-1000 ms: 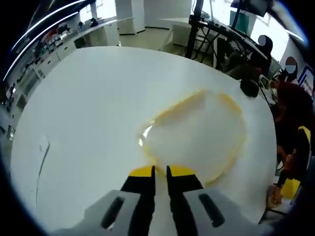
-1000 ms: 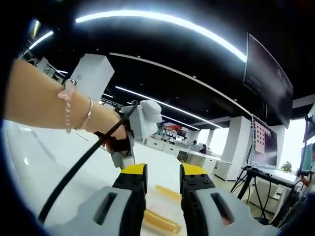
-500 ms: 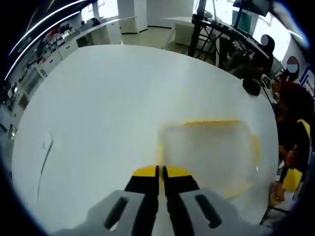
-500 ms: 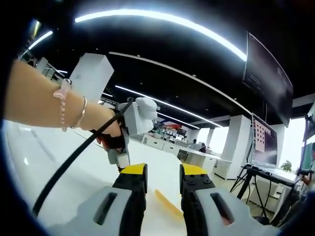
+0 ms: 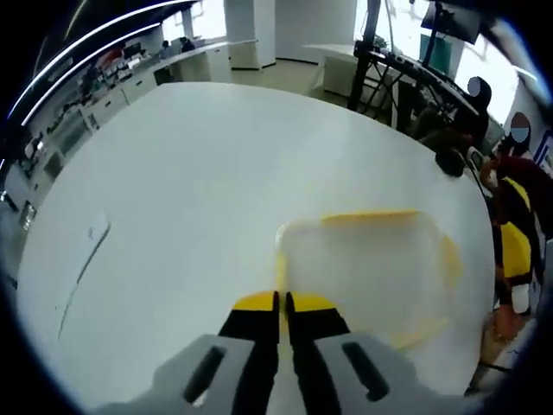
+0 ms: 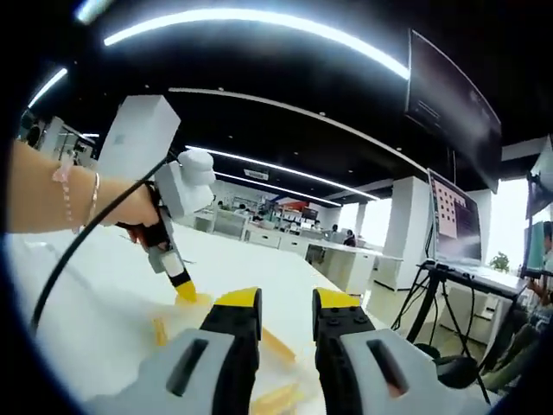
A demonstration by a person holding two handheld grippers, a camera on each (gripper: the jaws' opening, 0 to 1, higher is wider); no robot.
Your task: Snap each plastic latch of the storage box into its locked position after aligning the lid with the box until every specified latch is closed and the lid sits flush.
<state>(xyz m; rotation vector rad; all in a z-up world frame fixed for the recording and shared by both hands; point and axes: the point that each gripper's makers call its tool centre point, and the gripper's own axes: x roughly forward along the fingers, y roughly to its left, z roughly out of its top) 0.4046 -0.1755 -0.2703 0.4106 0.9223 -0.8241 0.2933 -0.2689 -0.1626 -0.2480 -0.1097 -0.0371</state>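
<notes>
One clear lid (image 5: 367, 268) with yellow latches lies flat on the white table (image 5: 190, 173); the left claw (image 5: 282, 302), closed, pinches its near edge, while the right claw (image 6: 286, 304) hangs open. Aligning seems underway; next it needs seating, then latch pressing

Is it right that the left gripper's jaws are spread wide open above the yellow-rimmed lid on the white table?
Not quite. In the left gripper view, the left gripper has its jaws pressed together at the near edge of the lid, not spread wide. It is a clear lid with a yellow rim, and it does lie on the white table.
</notes>
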